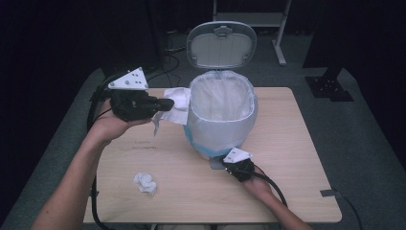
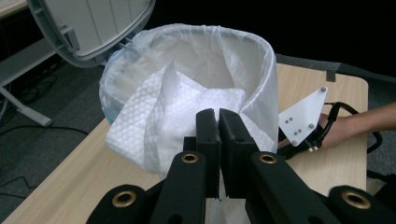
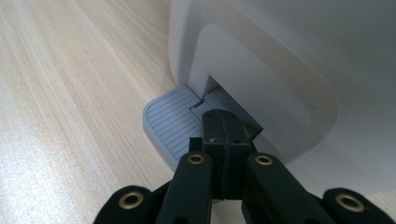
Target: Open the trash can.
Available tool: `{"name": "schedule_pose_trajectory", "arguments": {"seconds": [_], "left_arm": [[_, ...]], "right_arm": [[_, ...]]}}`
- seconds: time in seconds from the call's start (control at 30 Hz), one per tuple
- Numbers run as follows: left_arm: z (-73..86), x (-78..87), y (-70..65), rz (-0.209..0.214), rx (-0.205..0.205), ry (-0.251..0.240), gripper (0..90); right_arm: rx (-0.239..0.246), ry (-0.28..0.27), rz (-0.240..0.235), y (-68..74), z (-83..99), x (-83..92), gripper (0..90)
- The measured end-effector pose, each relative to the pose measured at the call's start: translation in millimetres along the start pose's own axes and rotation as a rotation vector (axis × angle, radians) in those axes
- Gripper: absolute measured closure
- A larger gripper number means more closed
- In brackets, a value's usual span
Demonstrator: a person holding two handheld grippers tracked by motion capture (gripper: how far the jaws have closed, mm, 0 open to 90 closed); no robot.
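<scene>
- A pale wood surface (image 1: pixel 297 143) sits in a dark room, with black floor all round it.
- Nearest me, a crumpled wad (image 1: pixel 145 182) of tissue lies loose on the wood, well apart from both hands.
- My right tool (image 1: pixel 229 164) is low at the bin's foot, jaws closed on nothing, tips resting on the grey pedal (image 3: pixel 170 122). I judge that press is what keeps the lid up.
- The pedal is ribbed and stiff, so it should give good purchase. The bin itself looks light and could skid if I push sideways rather than down.
- My left tool (image 1: pixel 165 104) is raised just beside the bin's rim, jaws clamped on a white paper towel (image 1: pixel 174 108).
- The towel is soft, limp and very light. It hangs in folds from one pinched edge, which is hold enough, though it will flop and may cling to the jaws on release.
- The bin (image 1: pixel 221 120) stands mid-surface, lined with a thin slippery bag (image 2: pixel 261 70) folded over the rim. A trailing corner could snag it.
- Farthest off, the lid (image 1: pixel 221 44) stands open and upright behind the mouth.
</scene>
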State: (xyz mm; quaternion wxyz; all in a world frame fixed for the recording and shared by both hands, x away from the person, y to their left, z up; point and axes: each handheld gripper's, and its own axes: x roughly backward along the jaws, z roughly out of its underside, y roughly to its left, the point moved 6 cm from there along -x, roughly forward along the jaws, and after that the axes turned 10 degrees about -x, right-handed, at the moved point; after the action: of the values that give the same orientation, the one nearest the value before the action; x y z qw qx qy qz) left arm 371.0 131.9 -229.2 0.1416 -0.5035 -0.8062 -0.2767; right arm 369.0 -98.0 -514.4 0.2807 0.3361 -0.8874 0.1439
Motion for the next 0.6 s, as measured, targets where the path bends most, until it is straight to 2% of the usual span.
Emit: {"name": "schedule_pose_trajectory", "arguments": {"seconds": [0.1, 0.6], "left_arm": [[-5.4, -2.6, 0.6, 0.003, -0.002, -0.005, 87.5], [-35.3, -21.6, 3.8, 0.040, -0.044, 0.008, 87.5]], "right_arm": [[0.014, 0.000, 0.006, 0.5, 0.3, 0.2, 90.0], [0.007, 0.000, 0.003, -0.1, 0.0, 0.0, 90.0]]}}
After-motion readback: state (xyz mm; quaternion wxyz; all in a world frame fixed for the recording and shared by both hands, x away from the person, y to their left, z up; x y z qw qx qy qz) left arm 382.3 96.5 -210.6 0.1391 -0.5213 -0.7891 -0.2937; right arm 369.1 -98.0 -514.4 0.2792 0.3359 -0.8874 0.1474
